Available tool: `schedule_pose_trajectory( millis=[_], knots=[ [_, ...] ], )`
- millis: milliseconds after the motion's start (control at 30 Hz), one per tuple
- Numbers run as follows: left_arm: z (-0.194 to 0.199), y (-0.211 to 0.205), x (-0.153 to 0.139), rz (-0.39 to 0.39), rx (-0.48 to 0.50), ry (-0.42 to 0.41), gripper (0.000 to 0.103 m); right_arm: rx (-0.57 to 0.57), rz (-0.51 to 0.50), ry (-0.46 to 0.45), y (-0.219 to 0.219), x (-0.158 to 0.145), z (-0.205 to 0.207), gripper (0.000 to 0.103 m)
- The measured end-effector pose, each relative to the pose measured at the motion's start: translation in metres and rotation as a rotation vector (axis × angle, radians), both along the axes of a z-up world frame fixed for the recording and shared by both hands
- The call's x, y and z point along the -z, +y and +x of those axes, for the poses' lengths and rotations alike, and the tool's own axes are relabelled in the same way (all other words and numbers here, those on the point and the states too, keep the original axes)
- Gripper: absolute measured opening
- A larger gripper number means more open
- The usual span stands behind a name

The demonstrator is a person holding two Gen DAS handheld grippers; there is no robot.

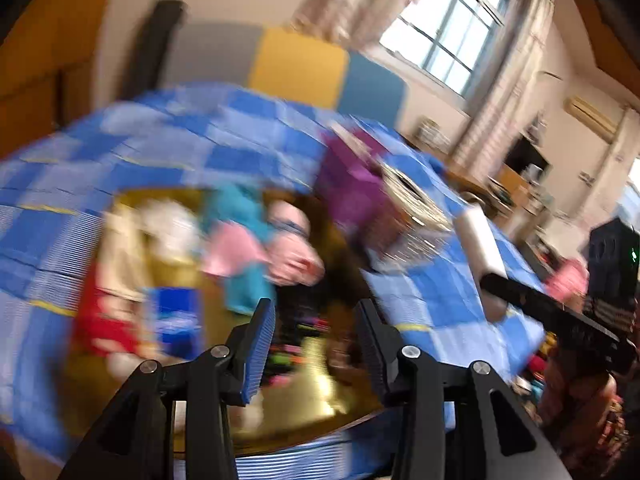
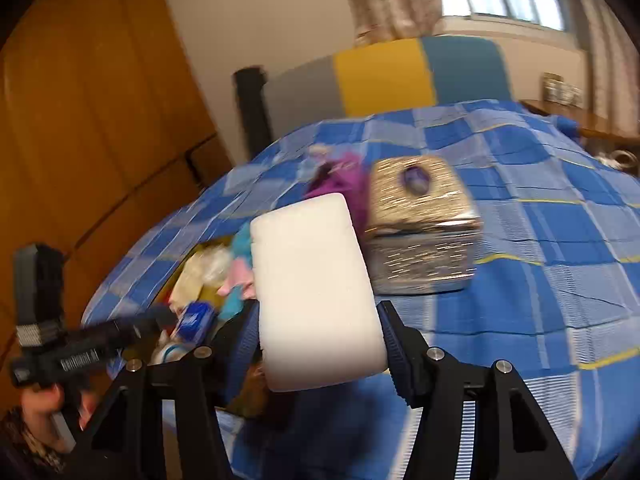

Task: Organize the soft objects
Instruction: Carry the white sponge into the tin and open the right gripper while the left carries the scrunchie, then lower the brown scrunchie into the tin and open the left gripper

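Nearest, left gripper (image 1: 316, 344): jaws apart and gripping nothing; blue pads (image 1: 258, 348) bare, poised over the near part of the tray (image 1: 320, 392).
Near, right gripper (image 2: 320, 344): clenched on the sponge (image 2: 316, 292), one pad against each side; the white block stands up between them, above the bed (image 2: 540, 240).
Left of it, tray: gold and already crowded: a red and cream toy (image 1: 108, 280), a blue pack (image 1: 176, 316), teal and pink soft pieces (image 1: 244, 248).
Step in hand: my judgement, carrying the sponge leftward to the tray.
Doing it well: keep the squeeze light, since foam deforms and can spring out; cross low, settle it into a free gap, let go only once it rests on the pile; hold the left gripper clear of the path.
Risk: blur suggests quick motion, so a late release could knock toys out.
Farther right, box (image 2: 420, 232): gold and silver, lid shut, touching a purple cloth (image 2: 348, 184) on its left.
Far, headboard (image 2: 384, 76): grey, yellow and teal panels.
Writing: pale lettering on the left gripper's black body (image 2: 80, 356), too blurred to read; the blue pack's print also illegible.
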State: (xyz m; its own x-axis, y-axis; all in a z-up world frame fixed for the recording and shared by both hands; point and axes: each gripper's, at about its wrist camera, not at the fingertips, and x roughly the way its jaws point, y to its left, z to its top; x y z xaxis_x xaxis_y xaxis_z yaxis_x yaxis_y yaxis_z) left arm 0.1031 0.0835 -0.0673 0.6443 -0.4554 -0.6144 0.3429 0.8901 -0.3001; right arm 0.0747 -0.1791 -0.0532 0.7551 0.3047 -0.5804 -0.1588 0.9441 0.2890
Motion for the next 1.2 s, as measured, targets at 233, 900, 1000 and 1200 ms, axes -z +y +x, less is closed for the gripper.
schedule_pose_trajectory(
  millis=[233,900,1000,1200],
  knots=[
    [-0.021,0.051,-0.019,0.019,-0.217,-0.073,0.042,-0.158,-0.05,0.042,0.067,0.007,0.013,0.06],
    [-0.041,0.061,-0.015,0.232,-0.437,-0.012,0.042,-0.184,-0.081,0.233,0.156,0.061,0.068,0.098],
    [-0.043,0.061,-0.013,0.211,-0.438,0.005,0.042,-0.166,-0.1,0.185,0.148,0.049,0.054,0.103],
    [-0.048,0.053,-0.014,0.227,-0.424,0.035,0.042,-0.132,-0.157,0.135,0.137,0.027,0.03,0.103]
  ],
)
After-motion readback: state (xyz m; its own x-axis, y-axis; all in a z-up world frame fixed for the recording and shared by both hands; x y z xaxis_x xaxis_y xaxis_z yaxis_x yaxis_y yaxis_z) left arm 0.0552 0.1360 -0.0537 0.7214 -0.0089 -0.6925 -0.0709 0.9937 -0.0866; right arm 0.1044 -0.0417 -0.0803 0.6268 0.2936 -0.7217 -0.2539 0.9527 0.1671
